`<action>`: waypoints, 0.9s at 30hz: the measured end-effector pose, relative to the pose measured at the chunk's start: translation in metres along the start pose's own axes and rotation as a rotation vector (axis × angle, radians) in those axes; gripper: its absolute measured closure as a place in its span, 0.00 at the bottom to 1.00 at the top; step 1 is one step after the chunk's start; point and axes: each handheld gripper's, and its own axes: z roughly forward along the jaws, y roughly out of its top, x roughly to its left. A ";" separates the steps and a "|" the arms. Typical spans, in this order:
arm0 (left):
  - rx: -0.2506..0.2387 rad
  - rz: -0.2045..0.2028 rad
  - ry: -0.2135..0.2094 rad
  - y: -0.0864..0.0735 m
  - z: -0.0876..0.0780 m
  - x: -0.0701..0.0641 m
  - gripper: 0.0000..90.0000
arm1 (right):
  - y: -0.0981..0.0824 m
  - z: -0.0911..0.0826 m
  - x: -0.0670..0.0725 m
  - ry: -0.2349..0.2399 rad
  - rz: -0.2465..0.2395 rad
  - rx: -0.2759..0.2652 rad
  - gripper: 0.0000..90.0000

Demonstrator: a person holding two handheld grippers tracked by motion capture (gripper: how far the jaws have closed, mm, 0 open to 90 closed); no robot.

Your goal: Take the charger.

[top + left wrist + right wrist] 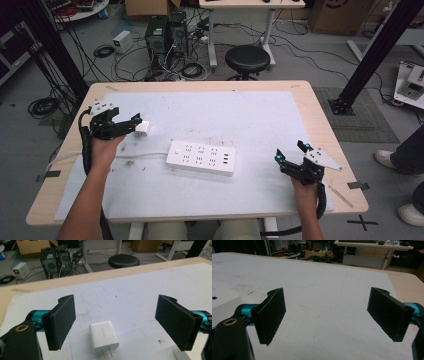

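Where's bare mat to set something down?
Free: the far half of the white mat beyond the power strip; the near strip along the front edge; the patch between the power strip and the right tool. Crowded: near-left, where the left tool brackets the charger beside the strip's cord.

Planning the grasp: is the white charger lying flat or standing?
Lying flat: the charger rests broad side down on the mat, prongs horizontal.

Dim, even light; pics soft.
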 end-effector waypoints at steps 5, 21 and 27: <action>0.082 -0.012 0.033 -0.006 0.017 0.003 0.19 | 0.000 0.000 0.000 -0.001 0.002 -0.002 0.17; 0.265 -0.061 0.083 -0.029 0.062 0.010 0.19 | 0.000 0.000 0.001 -0.003 0.004 0.005 0.17; 0.314 -0.037 0.097 -0.034 0.071 0.009 0.19 | 0.000 0.000 0.001 -0.005 0.009 0.010 0.17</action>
